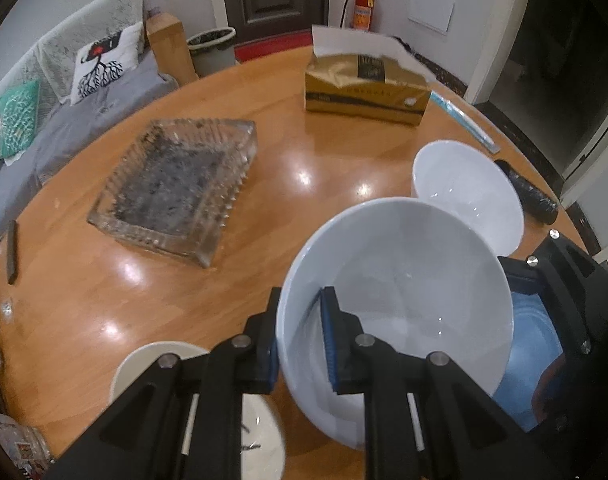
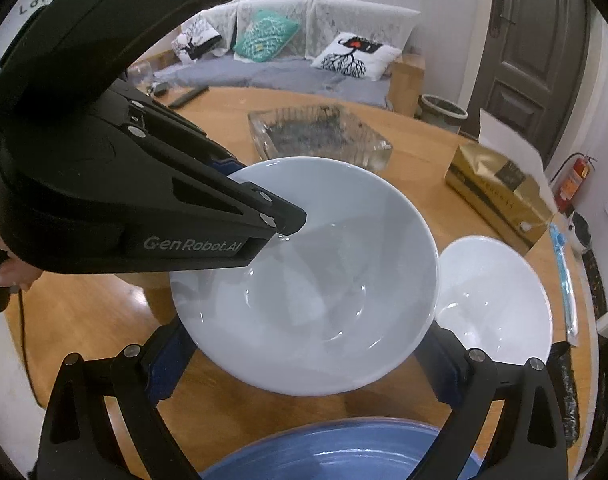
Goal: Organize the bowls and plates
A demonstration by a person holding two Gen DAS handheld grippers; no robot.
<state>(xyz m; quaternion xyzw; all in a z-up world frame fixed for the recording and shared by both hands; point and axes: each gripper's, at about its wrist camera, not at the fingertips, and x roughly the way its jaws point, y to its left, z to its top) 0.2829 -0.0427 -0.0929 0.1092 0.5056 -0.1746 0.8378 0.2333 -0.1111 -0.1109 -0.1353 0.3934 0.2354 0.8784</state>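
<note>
My left gripper (image 1: 300, 336) is shut on the near rim of a large white bowl (image 1: 396, 312) and holds it tilted above the wooden table (image 1: 264, 168). The bowl also shows in the right wrist view (image 2: 316, 280), with the left gripper (image 2: 276, 216) clamped on its left rim. My right gripper (image 2: 300, 364) is open, its fingers on either side of the bowl's lower part. A smaller white bowl (image 1: 468, 188) (image 2: 500, 304) stands just beyond. A blue plate (image 2: 344, 456) (image 1: 532, 356) lies under the right gripper. A cream plate (image 1: 160, 364) lies at the near left.
A square glass dish (image 1: 176, 188) (image 2: 320, 136) sits mid-table. A gold tissue box (image 1: 368, 84) (image 2: 500, 192) stands at the far side. A black tube (image 1: 528, 192) and a blue pen (image 1: 464, 120) lie near the right edge. A sofa (image 1: 44, 120) is beyond the table.
</note>
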